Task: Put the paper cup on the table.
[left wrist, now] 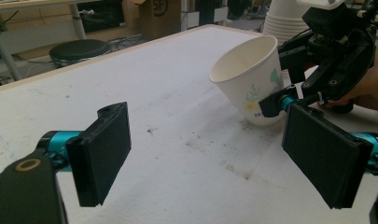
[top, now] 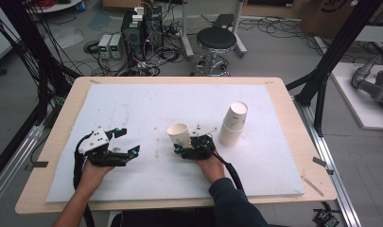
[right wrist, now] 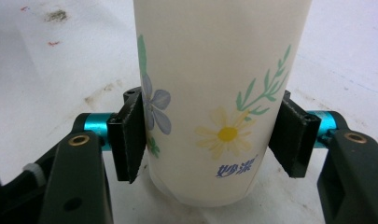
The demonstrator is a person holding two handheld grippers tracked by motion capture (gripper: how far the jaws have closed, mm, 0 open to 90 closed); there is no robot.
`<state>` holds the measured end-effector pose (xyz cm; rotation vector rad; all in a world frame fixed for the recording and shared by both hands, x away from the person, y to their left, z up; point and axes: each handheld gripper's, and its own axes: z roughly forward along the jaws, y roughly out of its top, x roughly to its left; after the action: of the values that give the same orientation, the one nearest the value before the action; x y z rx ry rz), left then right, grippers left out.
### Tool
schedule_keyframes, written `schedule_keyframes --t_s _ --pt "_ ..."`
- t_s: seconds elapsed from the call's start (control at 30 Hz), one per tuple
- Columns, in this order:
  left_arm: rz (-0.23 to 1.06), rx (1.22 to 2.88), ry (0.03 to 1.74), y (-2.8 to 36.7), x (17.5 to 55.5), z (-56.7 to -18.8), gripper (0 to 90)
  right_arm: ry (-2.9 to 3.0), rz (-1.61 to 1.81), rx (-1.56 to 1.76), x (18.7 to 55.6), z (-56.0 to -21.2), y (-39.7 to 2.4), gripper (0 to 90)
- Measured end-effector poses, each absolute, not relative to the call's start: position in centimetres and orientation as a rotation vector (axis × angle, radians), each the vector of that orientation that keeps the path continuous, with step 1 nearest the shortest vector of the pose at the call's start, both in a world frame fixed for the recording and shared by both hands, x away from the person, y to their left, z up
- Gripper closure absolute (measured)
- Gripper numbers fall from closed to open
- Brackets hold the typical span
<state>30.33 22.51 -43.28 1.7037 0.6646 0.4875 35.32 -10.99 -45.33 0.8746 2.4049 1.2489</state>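
White foam sheet covers the table. One cup stands tilted near the sheet's centre, pinched at its base by the right gripper; its inside is empty. One stack of nested cups stands just beside, its top cup leaning. Left gripper rests well apart with jaws spread, holding nothing.

White paper cup with blue and yellow flowers, green sprigs
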Motion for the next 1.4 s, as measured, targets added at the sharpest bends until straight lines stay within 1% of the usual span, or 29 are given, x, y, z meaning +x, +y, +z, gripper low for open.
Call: schedule_keyframes --t_s 0.23,0.33,0.43,0.5,0.57,0.67,0.83,1.03,1.4 --pt "0.47 1.709 0.695 22.8 30.5 -43.6 15.5 2.436 1.201 0.824 34.7 -45.3 -11.8 36.5" --pt "0.47 1.71 0.7 22.8 30.6 -43.7 15.5 2.46 1.192 0.817 34.7 -45.3 -12.1 35.2" --pt "0.466 1.71 0.705 22.7 30.6 -43.7 15.5 2.474 1.187 0.821 34.8 -45.4 -12.3 31.7" --pt "0.466 1.708 0.71 22.7 30.6 -43.8 15.5 2.462 1.206 0.826 34.8 -45.3 -12.5 27.7" --pt "0.466 1.709 0.71 22.8 30.6 -43.8 15.5 2.444 1.232 0.813 34.7 -45.1 -13.0 26.4" --pt "0.458 1.708 0.713 22.8 30.7 -43.8 15.5 2.424 1.248 0.824 34.6 -44.7 -13.7 20.6" --pt "0.456 1.698 0.72 22.8 30.8 -43.9 15.5 2.428 1.305 0.811 34.2 -43.6 -15.3 19.6" --pt "0.45 1.689 0.722 22.8 30.9 -43.9 15.5 2.419 1.297 0.782 33.1 -42.6 -17.0 19.6" --pt "0.463 1.636 0.72 22.7 30.8 -43.5 14.8 2.315 1.334 0.794 30.3 -40.8 -22.0 19.6"
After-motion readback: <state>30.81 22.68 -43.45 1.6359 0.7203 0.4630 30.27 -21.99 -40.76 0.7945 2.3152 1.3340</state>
